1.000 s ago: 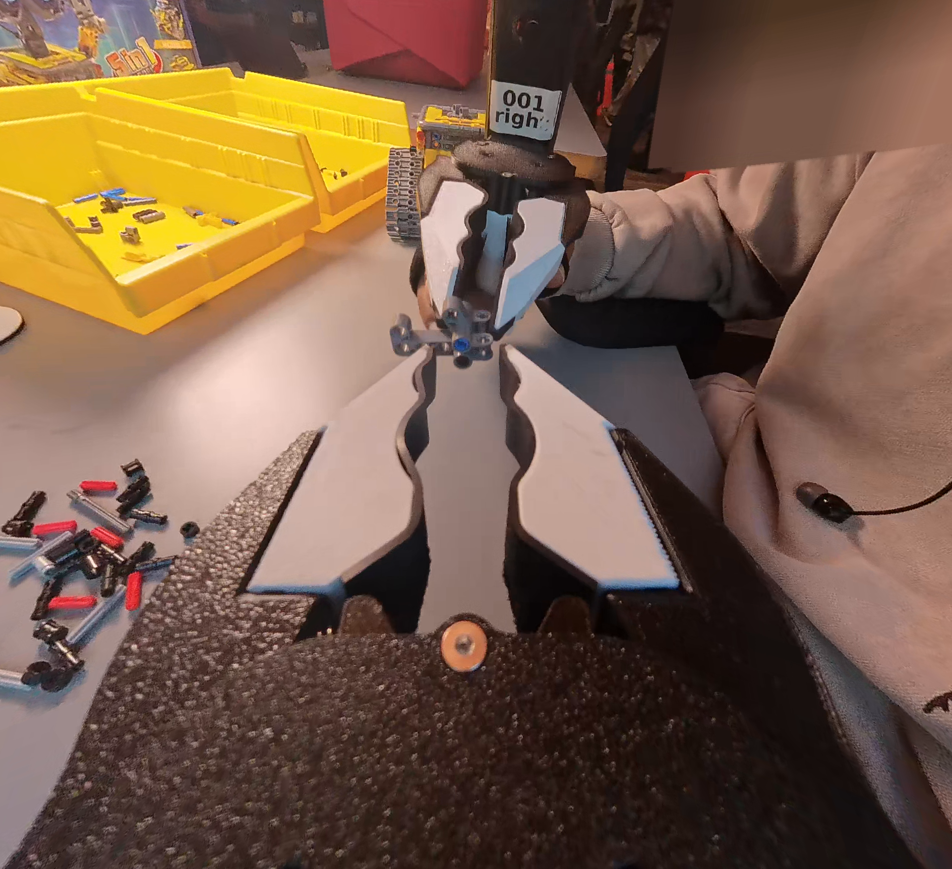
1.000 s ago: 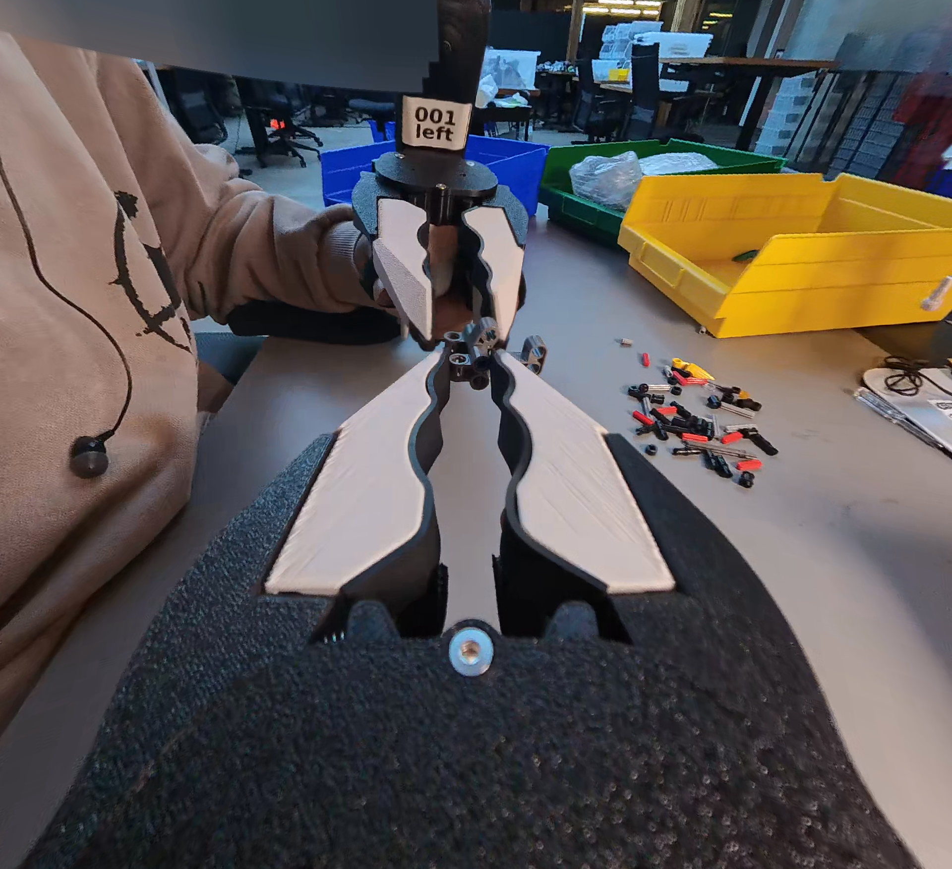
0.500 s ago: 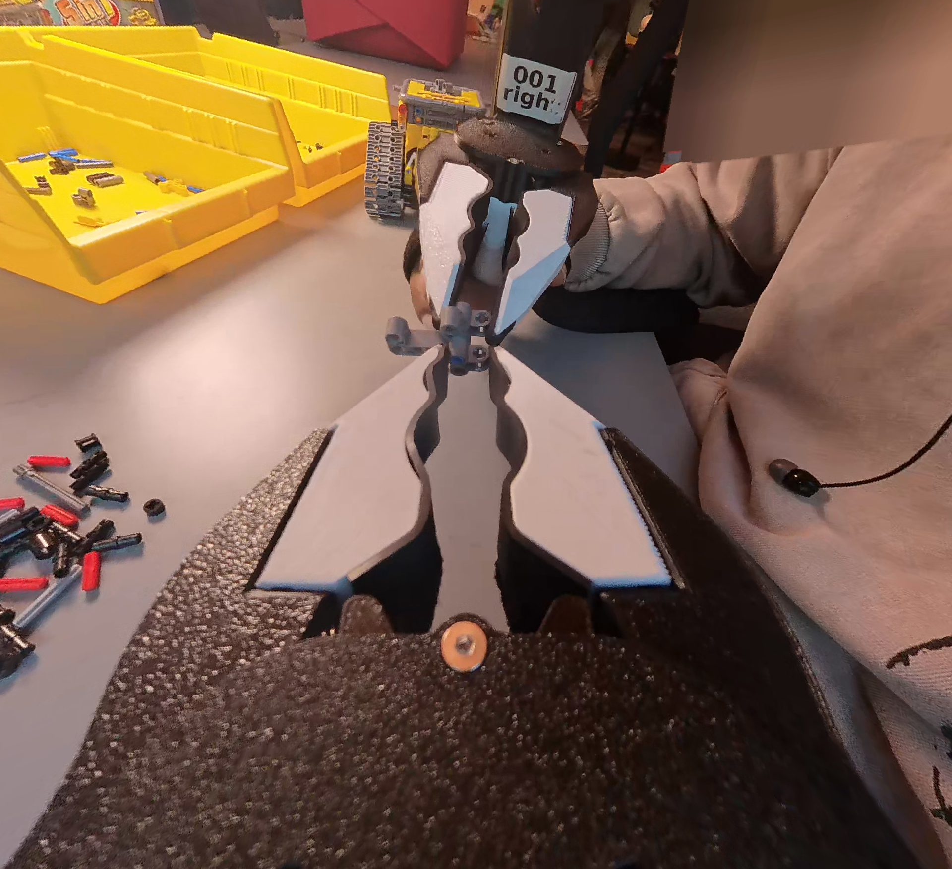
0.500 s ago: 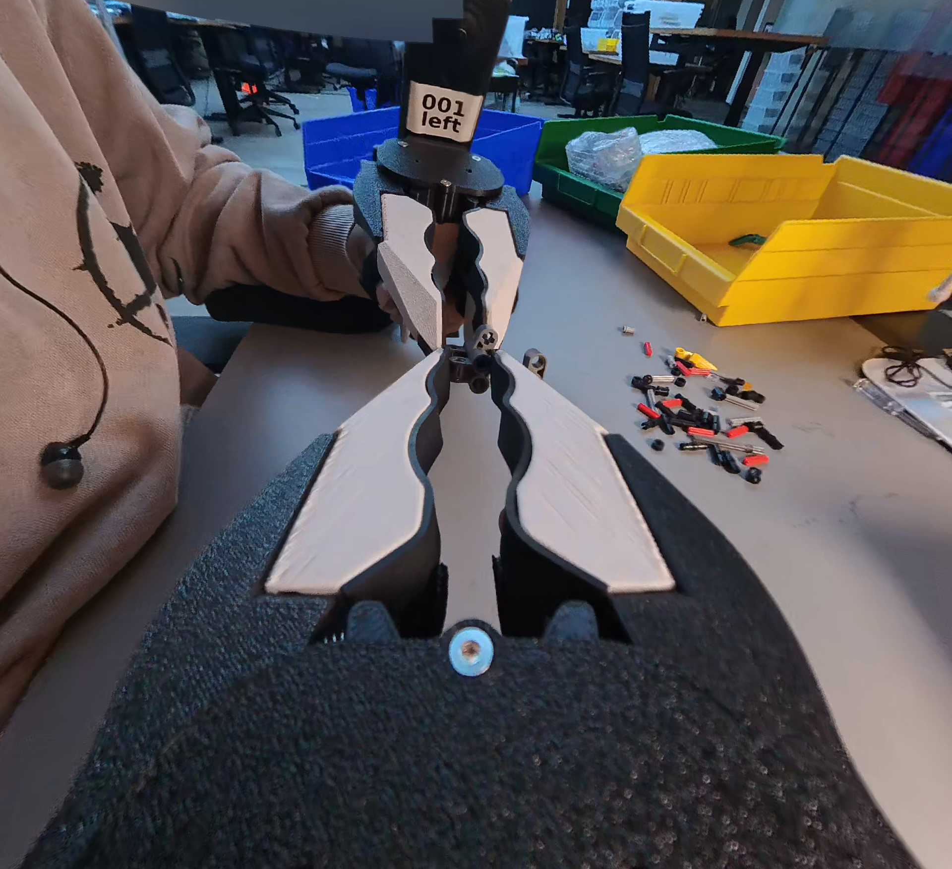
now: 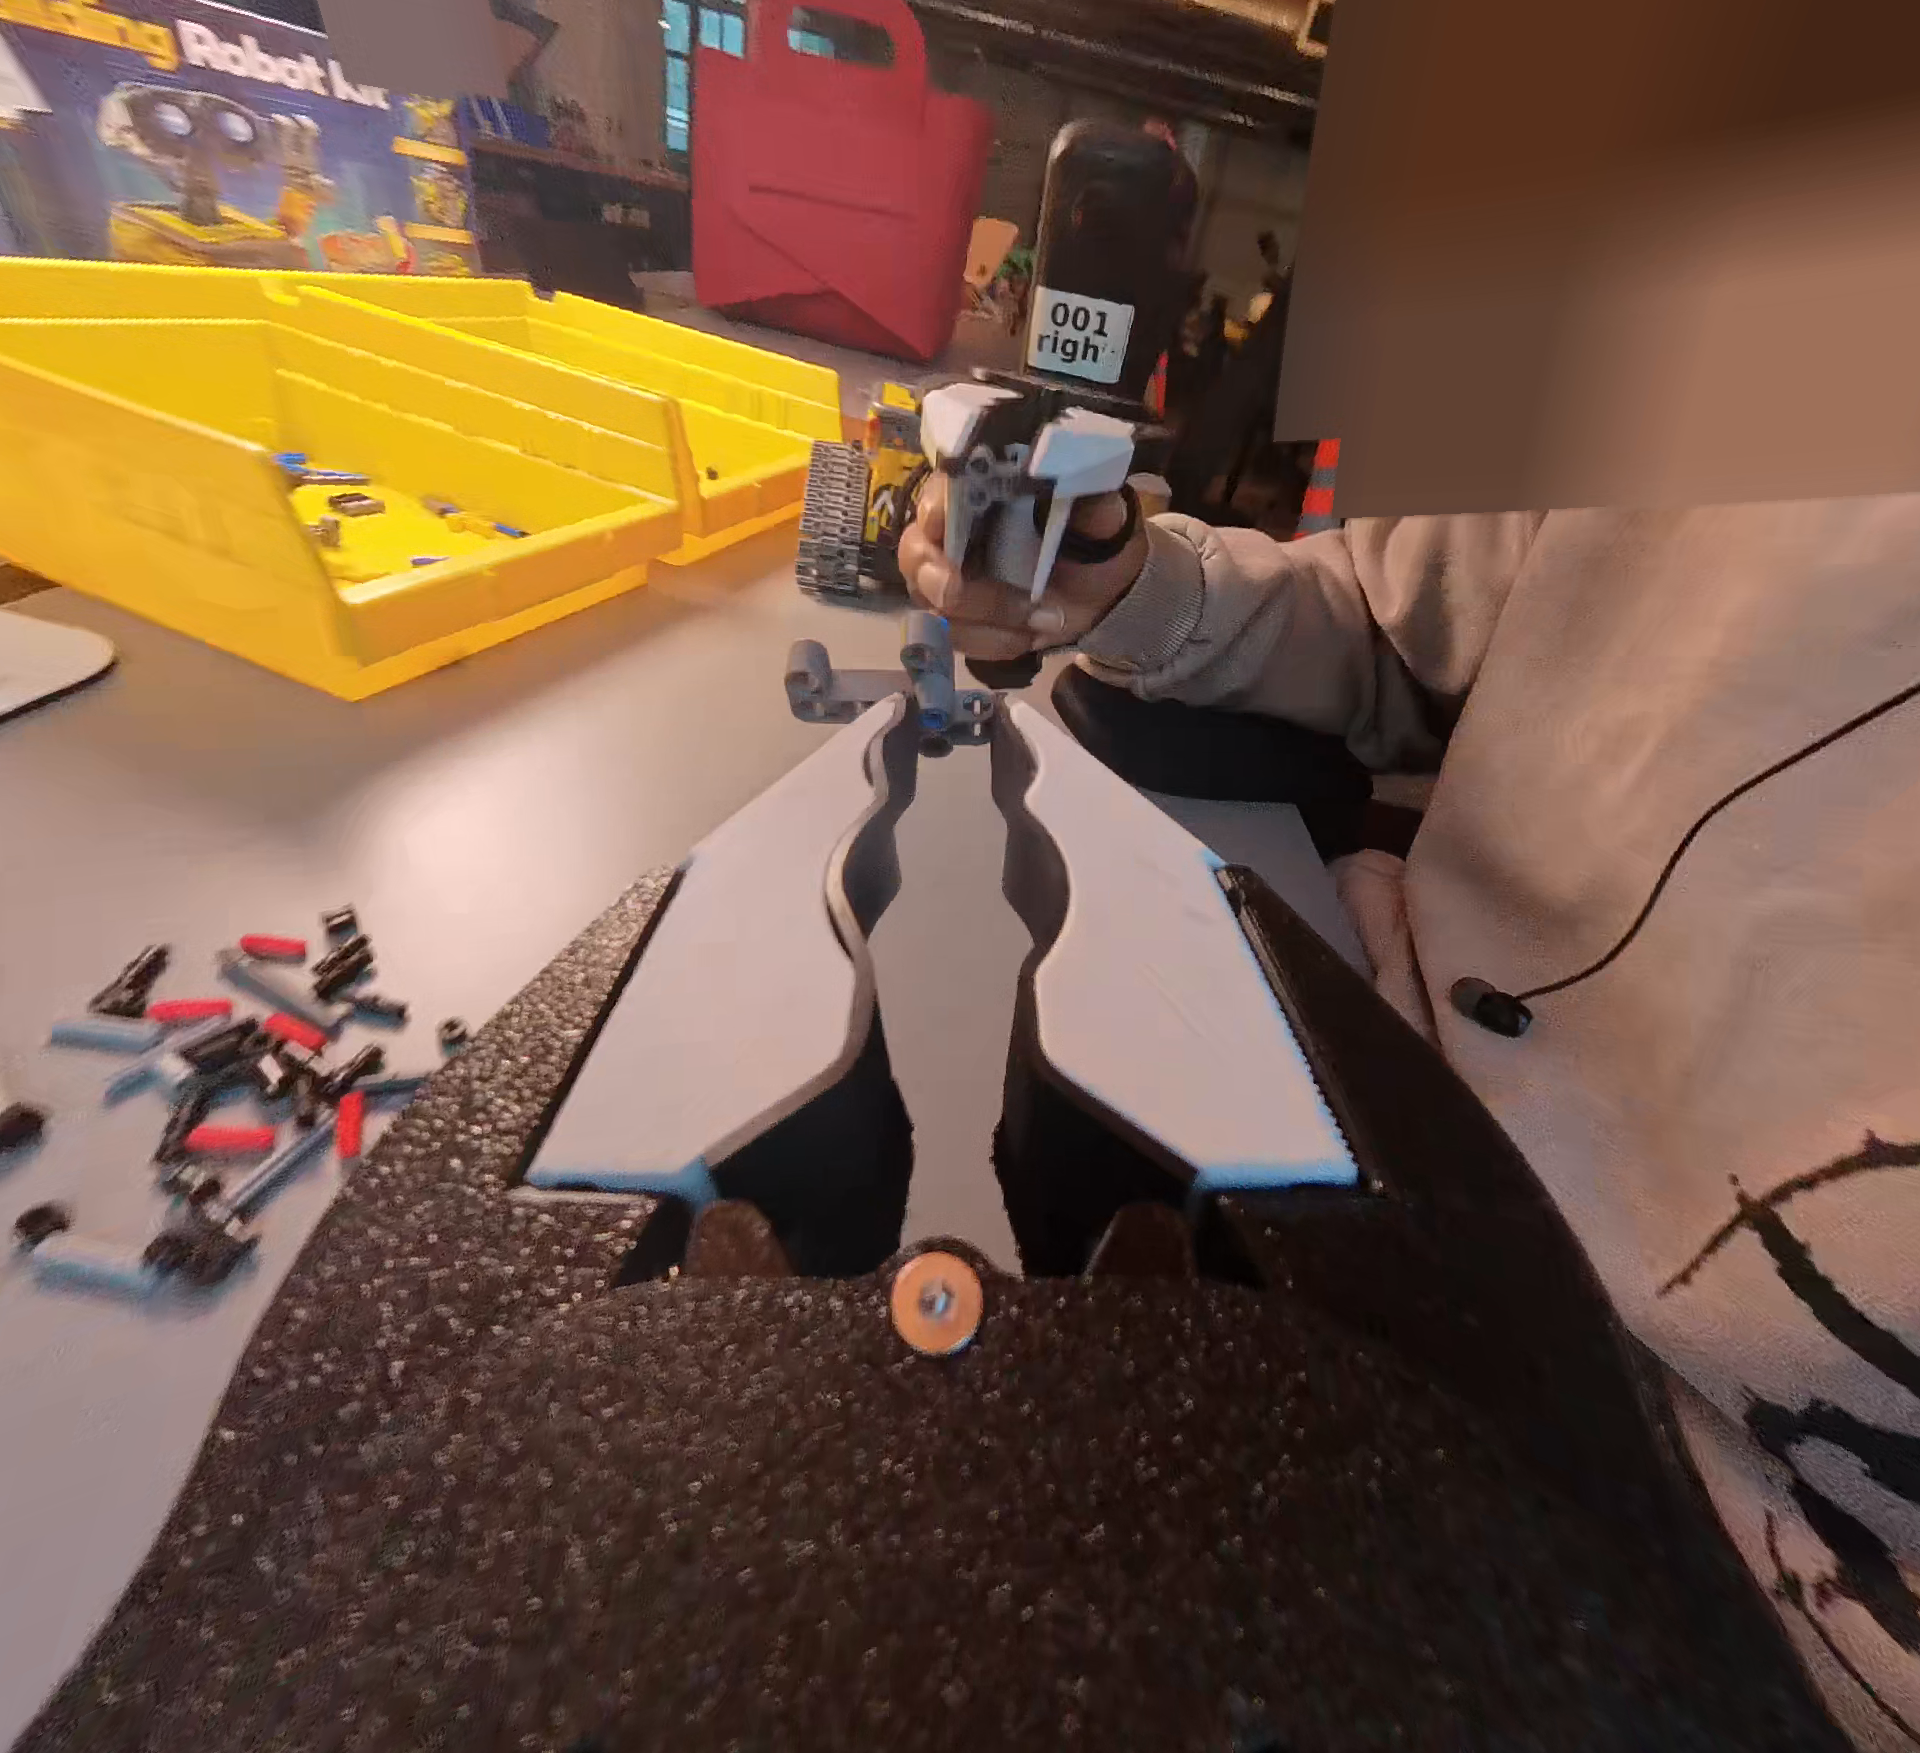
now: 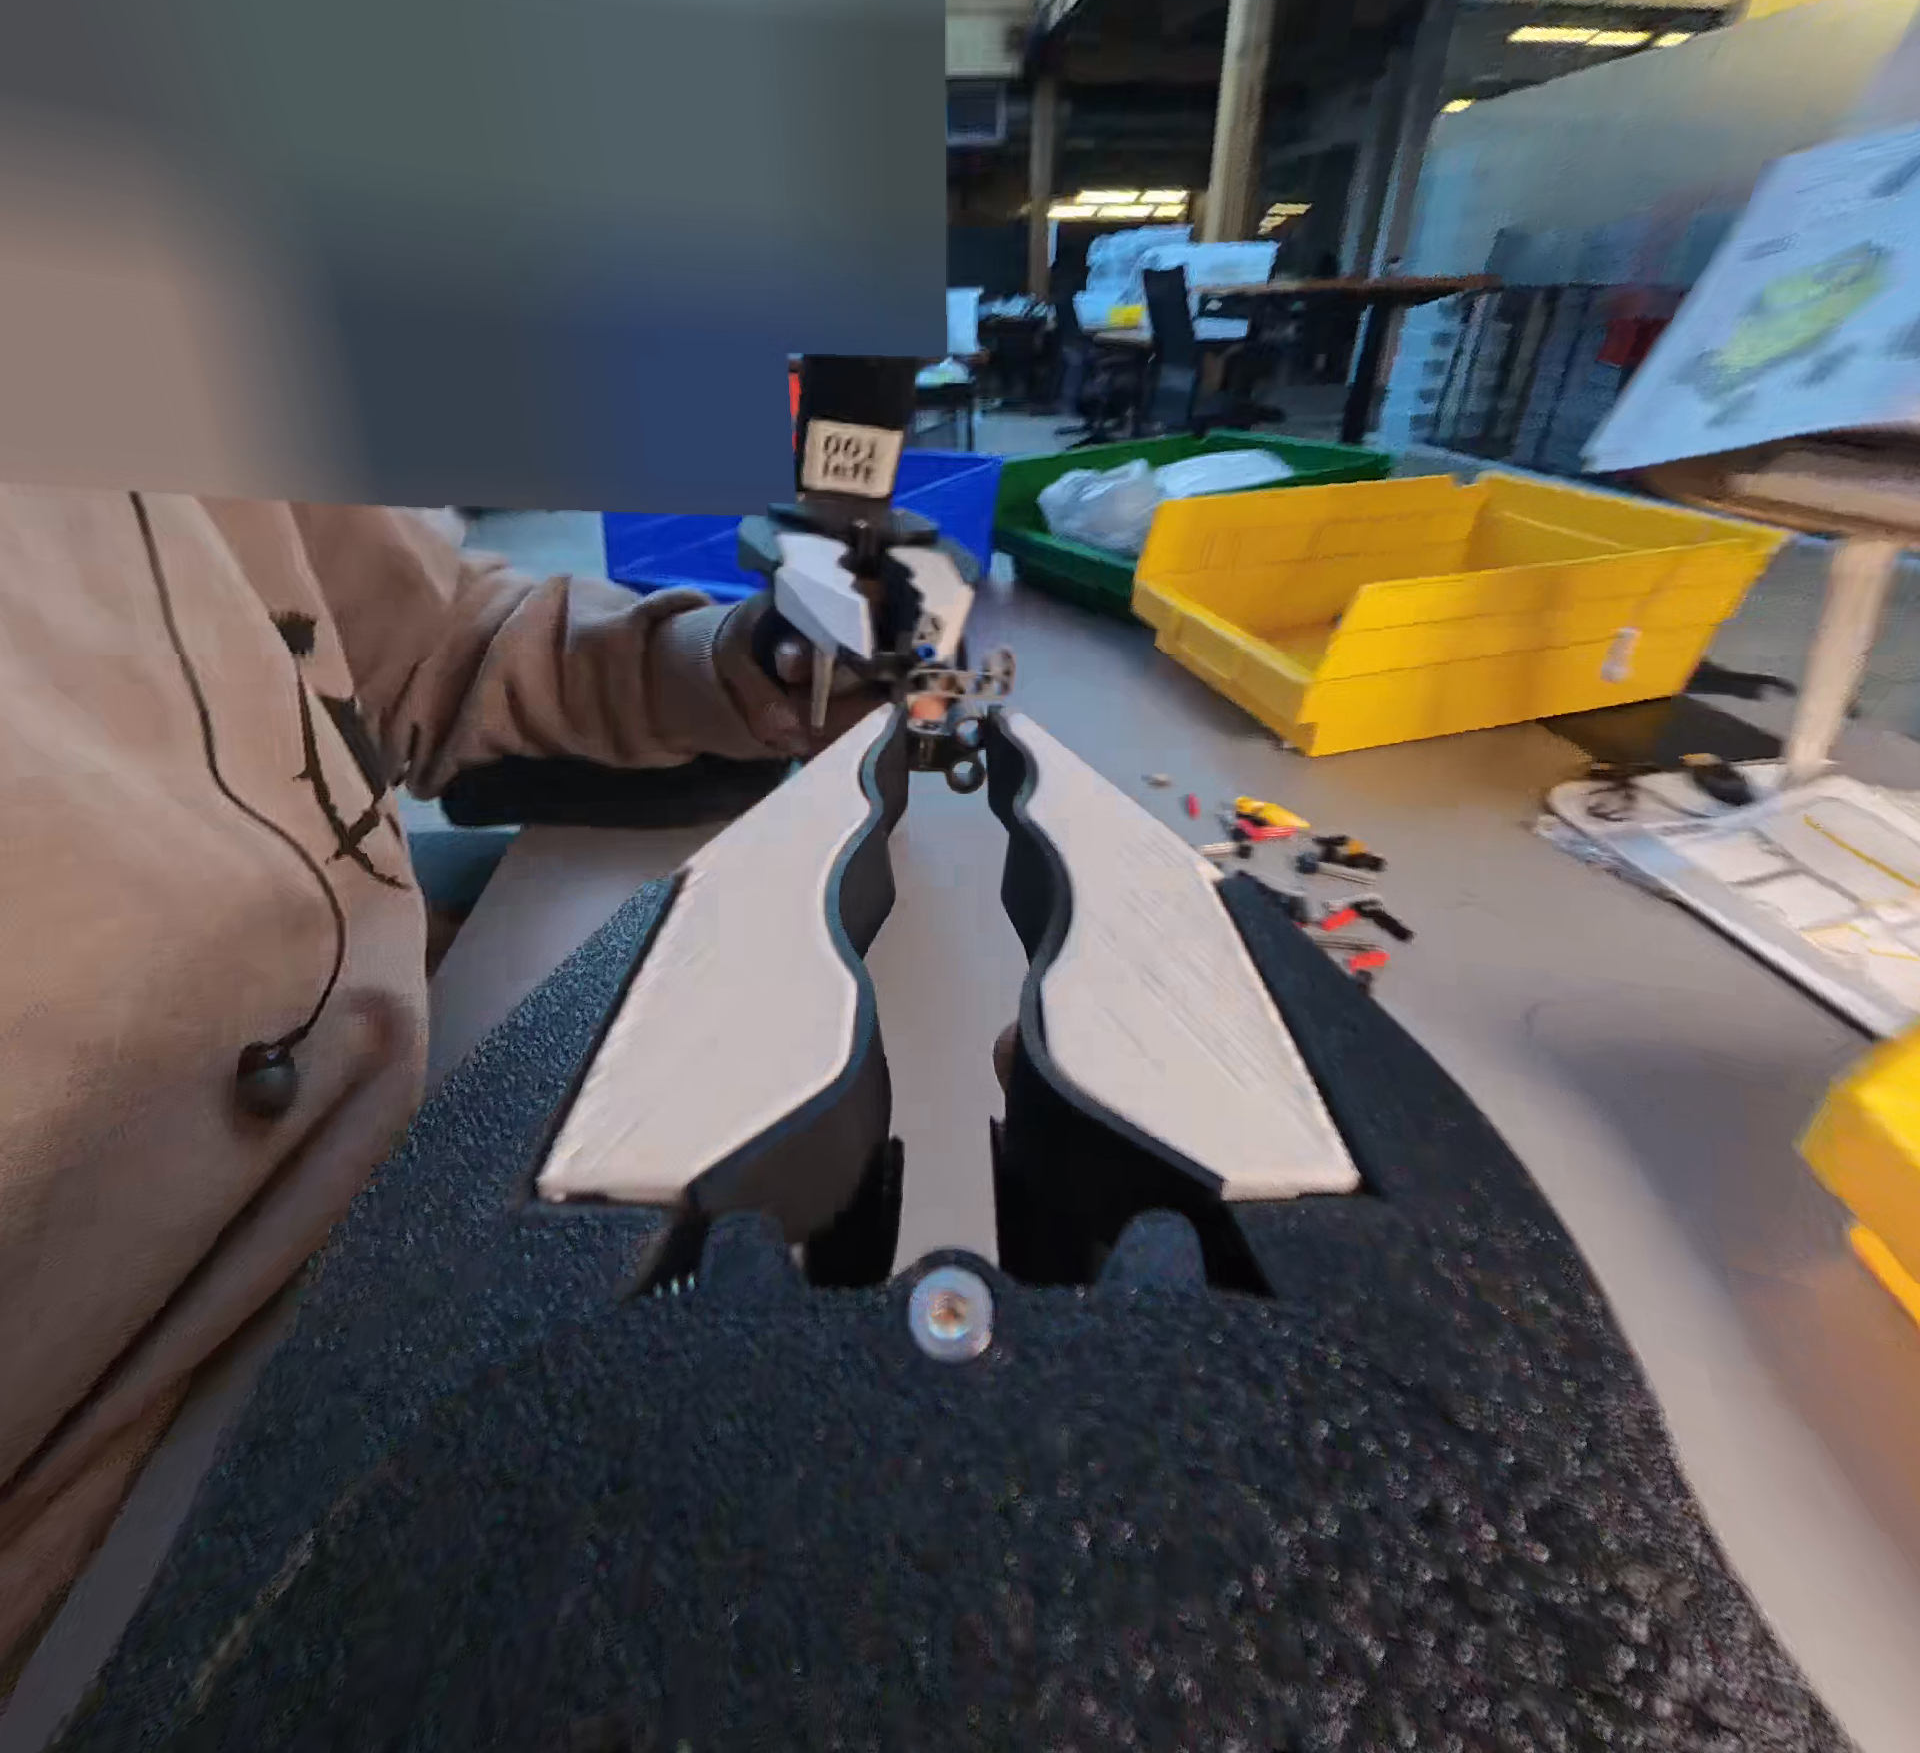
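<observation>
My left gripper (image 5: pixel 945 716) is shut on a small grey beam assembly with a blue pin (image 5: pixel 930 680), held above the grey table (image 5: pixel 468 820). One arm of the assembly sticks out to the left. My right gripper (image 6: pixel 940 742) is shut on a small dark grey connector with holes (image 6: pixel 954 753). The two grippers face each other with a gap between them. The right gripper also shows in the left wrist view (image 5: pixel 995 485), higher and farther back. The left gripper also shows in the right wrist view (image 6: pixel 914 664), with the assembly (image 6: pixel 971 677) at its tips.
Yellow bins (image 5: pixel 364 508) and a tracked yellow model (image 5: pixel 862 508) stand behind; a red bag (image 5: pixel 831 165) is beyond. Loose small pins (image 5: pixel 229 1069) lie at the left. The right wrist view shows a yellow bin (image 6: pixel 1455 612), a green bin (image 6: pixel 1195 467), a blue bin (image 6: pixel 935 498) and instruction sheets (image 6: pixel 1766 872). A person in a beige hoodie (image 5: pixel 1610 872) sits close. Left tips to right tips: about 9 cm.
The grippers were tip to tip with the pieces pressed together. Now they have drawn apart, the right one up and back, and each holds its own piece.
</observation>
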Motion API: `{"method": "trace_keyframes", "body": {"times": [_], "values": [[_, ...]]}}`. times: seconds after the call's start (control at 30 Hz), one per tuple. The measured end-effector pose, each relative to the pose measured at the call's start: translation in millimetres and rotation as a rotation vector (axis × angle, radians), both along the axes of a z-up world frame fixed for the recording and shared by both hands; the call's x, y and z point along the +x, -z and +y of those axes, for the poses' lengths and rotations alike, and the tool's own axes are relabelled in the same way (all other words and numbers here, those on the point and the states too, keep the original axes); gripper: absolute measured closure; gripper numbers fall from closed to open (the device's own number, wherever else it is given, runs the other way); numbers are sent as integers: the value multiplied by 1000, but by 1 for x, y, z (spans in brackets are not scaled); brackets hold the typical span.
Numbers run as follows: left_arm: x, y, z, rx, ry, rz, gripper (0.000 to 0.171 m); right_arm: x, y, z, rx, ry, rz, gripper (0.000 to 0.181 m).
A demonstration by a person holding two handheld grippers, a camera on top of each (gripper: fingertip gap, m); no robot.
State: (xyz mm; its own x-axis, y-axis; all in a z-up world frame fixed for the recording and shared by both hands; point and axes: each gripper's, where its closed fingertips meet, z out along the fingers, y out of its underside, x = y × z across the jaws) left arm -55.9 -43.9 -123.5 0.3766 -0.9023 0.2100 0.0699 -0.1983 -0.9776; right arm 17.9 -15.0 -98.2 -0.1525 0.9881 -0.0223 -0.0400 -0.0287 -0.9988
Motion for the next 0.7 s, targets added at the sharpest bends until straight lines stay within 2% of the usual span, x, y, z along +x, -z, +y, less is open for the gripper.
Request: {"method": "trace_keyframes", "body": {"times": [0.07,0.17,0.23,0.33,0.57,0.7], "values": [[-9,10,-1,-23,-20,25,158,12,-5,17,29,53,7,169],[6,10,-2,-46,37,9,157,-3,10,3,5,-8,-35,169],[8,7,1,-49,53,-5,157,-9,26,1,50,-7,-106,168],[11,14,2,-104,67,-8,157,-11,32,-2,22,-29,-107,168],[32,88,0,-126,33,447,156,-13,19,-11,-84,-106,0,168],[36,103,0,-123,30,548,157,-11,3,-17,-252,-206,97,168]]}}
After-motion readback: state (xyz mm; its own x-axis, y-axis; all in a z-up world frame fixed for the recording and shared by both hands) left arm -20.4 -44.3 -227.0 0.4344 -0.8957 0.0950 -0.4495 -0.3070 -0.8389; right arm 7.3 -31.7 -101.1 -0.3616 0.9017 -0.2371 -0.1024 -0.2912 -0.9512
